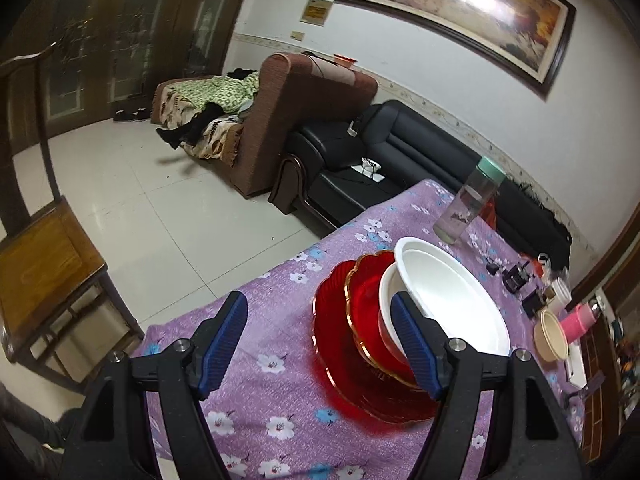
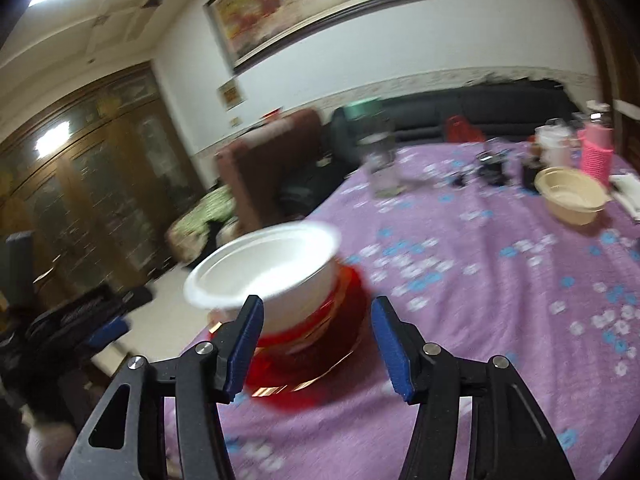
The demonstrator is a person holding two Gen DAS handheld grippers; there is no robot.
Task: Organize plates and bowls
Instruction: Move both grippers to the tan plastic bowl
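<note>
A stack stands on the purple flowered tablecloth: a large red glass plate at the bottom, a smaller gold-rimmed red plate on it, then two nested white bowls, the upper one tilted. My left gripper is open and empty, its right fingertip close beside the bowls. In the blurred right wrist view the same white bowls sit on the red plates. My right gripper is open and empty just in front of the stack. A beige bowl stands apart at the far right.
A clear bottle with a green lid stands behind the stack. Small dark items, cups and a pink bottle crowd the far right. The table's left edge drops to a tiled floor with a wooden chair and sofas.
</note>
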